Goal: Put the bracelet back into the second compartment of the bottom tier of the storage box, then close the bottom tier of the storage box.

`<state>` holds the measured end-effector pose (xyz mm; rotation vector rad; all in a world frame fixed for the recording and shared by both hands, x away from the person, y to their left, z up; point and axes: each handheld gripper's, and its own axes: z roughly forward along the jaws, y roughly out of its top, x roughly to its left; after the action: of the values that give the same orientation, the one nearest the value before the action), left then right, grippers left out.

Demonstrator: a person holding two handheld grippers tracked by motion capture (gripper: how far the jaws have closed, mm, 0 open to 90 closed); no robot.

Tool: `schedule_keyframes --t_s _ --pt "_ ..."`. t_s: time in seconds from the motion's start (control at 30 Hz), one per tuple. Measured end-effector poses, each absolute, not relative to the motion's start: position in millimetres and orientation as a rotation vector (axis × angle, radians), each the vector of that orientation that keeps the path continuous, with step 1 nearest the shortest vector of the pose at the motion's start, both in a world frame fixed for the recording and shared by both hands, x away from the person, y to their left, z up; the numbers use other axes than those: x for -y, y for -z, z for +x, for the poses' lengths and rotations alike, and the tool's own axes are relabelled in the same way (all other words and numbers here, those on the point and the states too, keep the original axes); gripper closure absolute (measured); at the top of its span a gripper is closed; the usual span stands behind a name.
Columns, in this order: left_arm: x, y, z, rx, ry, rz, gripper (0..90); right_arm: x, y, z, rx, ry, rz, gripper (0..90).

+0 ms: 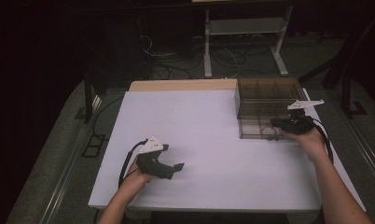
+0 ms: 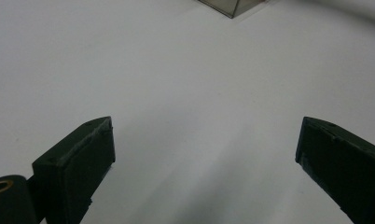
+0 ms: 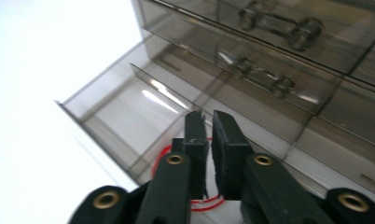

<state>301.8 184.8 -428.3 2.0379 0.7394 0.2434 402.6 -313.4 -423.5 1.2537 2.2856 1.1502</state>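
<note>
The red cord (image 3: 209, 203) is seen in the open bottom drawer (image 3: 125, 112) of the smoked plastic drawer unit (image 1: 265, 100) at the far right of the counter (image 1: 199, 140), directly beneath the right hand-held gripper (image 3: 209, 116), whose jaws are nearly shut; whether it is pinched cannot be told. The left hand-held gripper (image 2: 204, 144) is held wide and empty, well apart

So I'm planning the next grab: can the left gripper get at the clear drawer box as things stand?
Probably yes: bare table lies between the open left gripper and the box.
</note>
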Motion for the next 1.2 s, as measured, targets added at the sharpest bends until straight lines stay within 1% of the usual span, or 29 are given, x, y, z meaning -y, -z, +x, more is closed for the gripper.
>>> schedule_keyframes --t_s 0.07,0.23,0.87,1.2 --pt "-185 428 302 -0.74 -0.244 2.036 3.6 313 421 400 -2.292 -1.163 1.249 89.2" --pt "-185 428 302 -0.739 -0.245 2.038 3.6 312 416 395 -2.314 -1.189 1.242 89.3" --pt "-184 427 301 -0.735 -0.244 2.037 3.6 306 415 378 -2.368 -1.196 1.236 89.3" --pt "-186 427 300 -0.736 -0.244 2.037 3.6 310 416 358 -2.38 -1.195 1.239 89.3"
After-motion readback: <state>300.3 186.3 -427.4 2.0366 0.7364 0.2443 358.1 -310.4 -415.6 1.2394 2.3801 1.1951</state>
